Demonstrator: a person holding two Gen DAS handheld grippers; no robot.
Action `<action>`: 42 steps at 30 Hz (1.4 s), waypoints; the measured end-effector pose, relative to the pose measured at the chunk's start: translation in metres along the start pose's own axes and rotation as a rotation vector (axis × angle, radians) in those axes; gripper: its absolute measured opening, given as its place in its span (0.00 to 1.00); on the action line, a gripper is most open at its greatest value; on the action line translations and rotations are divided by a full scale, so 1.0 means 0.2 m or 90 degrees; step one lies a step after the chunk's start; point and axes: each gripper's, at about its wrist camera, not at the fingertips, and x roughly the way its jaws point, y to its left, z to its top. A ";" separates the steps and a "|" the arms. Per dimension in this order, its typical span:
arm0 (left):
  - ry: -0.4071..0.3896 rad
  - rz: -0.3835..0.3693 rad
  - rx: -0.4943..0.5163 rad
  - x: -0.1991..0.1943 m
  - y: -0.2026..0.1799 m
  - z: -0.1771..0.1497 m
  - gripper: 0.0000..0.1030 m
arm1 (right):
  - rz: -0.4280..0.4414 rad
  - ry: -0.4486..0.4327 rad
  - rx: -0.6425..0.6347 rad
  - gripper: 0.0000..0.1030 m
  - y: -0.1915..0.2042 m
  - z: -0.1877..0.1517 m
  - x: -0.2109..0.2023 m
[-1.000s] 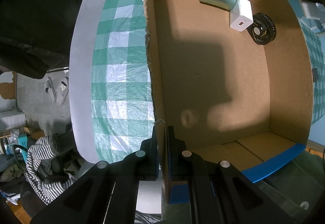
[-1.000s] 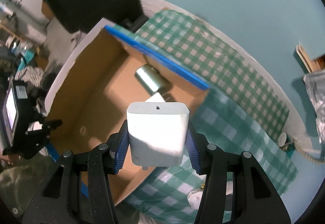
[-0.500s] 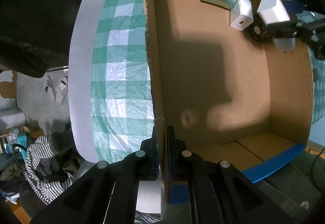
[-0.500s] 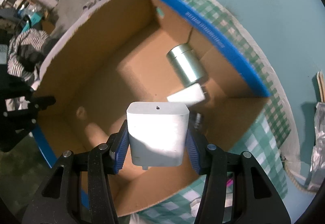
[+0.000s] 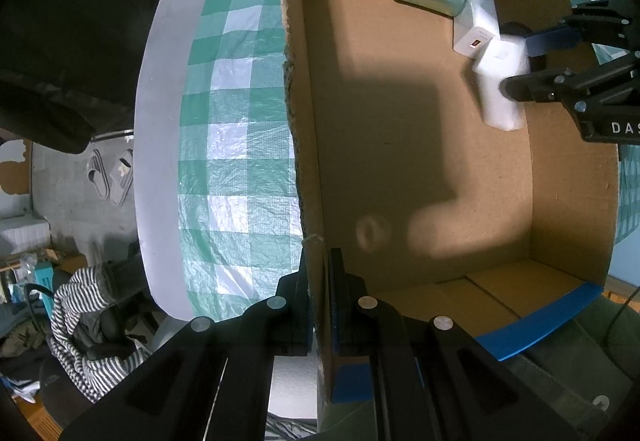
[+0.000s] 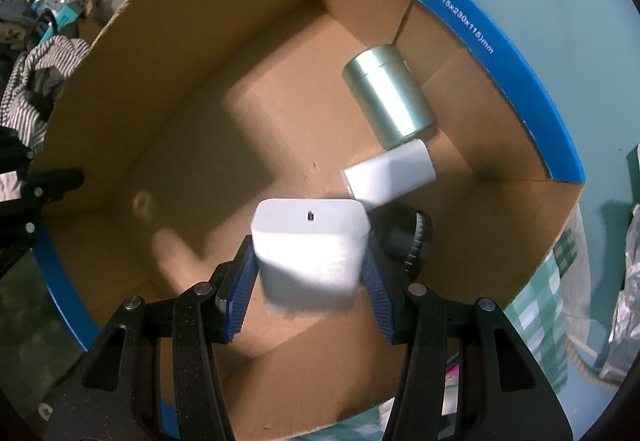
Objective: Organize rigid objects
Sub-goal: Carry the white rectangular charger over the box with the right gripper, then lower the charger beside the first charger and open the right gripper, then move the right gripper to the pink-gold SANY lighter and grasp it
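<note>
White charger block [image 6: 308, 241] sits gripped betw. right tool [image 6: 308, 277] pads, held inside cardboard box [image 6: 168, 113] just above floor, near 2nd white adapter [image 6: 390, 173], silver can [image 6: 390, 97] & black ring [image 6: 412, 237]. Left tool [image 5: 320, 305] pinched tight on box wall. Box on checked table [image 5: 232, 145].
</note>
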 end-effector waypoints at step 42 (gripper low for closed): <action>-0.001 0.005 0.010 -0.02 -0.01 0.00 0.06 | 0.001 -0.117 0.253 0.50 -0.39 -0.30 -0.49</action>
